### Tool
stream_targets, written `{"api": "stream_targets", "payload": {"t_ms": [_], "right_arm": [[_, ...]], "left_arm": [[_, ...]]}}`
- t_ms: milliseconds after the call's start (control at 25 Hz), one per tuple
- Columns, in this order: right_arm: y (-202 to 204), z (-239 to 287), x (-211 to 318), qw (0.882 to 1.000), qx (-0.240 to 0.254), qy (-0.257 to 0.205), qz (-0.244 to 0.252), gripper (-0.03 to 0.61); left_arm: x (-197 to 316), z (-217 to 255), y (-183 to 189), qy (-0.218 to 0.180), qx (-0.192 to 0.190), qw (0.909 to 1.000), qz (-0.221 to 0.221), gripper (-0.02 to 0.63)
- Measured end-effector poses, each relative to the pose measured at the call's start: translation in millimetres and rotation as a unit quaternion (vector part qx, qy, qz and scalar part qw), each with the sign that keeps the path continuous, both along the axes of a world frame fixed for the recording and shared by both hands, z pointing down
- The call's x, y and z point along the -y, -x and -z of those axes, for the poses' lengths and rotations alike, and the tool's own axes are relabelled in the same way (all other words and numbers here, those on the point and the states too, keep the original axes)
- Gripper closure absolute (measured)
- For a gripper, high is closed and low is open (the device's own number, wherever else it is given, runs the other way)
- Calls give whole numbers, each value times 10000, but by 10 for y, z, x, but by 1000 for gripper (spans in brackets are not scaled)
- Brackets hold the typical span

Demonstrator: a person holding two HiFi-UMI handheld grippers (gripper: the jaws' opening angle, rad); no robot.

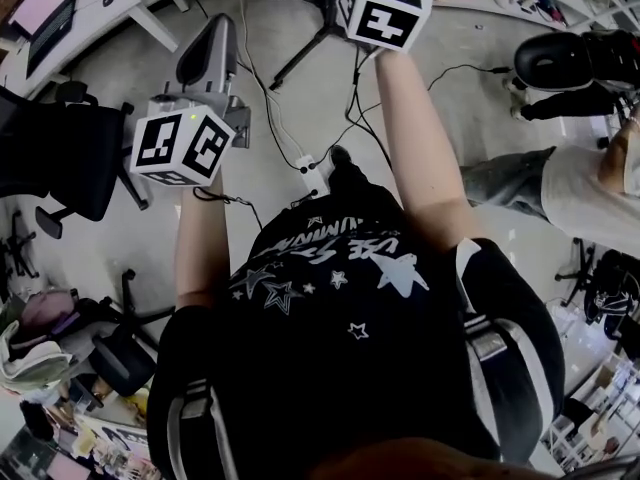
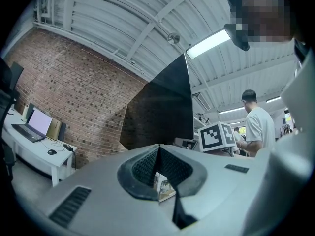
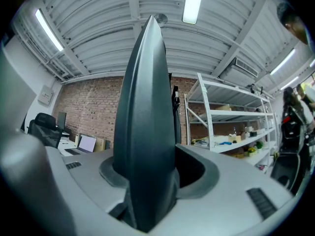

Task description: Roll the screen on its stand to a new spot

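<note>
The screen [image 3: 146, 97] is a dark panel seen edge-on in the right gripper view, rising straight up between the jaws. My right gripper [image 3: 147, 154] is shut on that edge. In the head view only its marker cube [image 1: 385, 4] shows, held high at the top. The stand's black legs [image 1: 300, 53] spread on the floor below it. In the left gripper view the screen's dark back [image 2: 165, 107] stands ahead and apart. My left gripper [image 2: 158, 150] is shut with nothing in it. It points upward at the left of the head view [image 1: 215, 38].
A white power strip [image 1: 313, 175] and black cables lie on the floor by the stand. An office chair [image 1: 70, 158] is at left, a desk with a laptop [image 1: 55, 8] at far left. Another person [image 1: 585, 193] stands at right. White shelving [image 3: 231, 124] lines the brick wall.
</note>
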State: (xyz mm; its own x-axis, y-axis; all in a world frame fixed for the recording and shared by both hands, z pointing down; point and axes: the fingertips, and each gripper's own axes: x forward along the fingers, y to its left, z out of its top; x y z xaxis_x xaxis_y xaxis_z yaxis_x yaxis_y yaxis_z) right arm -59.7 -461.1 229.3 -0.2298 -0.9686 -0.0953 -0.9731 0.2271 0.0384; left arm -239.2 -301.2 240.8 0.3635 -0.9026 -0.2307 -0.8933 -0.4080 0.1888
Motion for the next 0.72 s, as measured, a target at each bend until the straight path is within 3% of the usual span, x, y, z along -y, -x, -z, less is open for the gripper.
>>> {"api": "stream_targets", "payload": {"t_ms": [400,720], "right_arm": [[-43,111,-429,9999,46,-85,-36,364],[-396,107,-668,9997,182,-126,54,364]], "left_arm": [[-305,-81,0,96,-75,9997,-205,603],[-457,-108,-63,72,-123,9998,-132,603]]}}
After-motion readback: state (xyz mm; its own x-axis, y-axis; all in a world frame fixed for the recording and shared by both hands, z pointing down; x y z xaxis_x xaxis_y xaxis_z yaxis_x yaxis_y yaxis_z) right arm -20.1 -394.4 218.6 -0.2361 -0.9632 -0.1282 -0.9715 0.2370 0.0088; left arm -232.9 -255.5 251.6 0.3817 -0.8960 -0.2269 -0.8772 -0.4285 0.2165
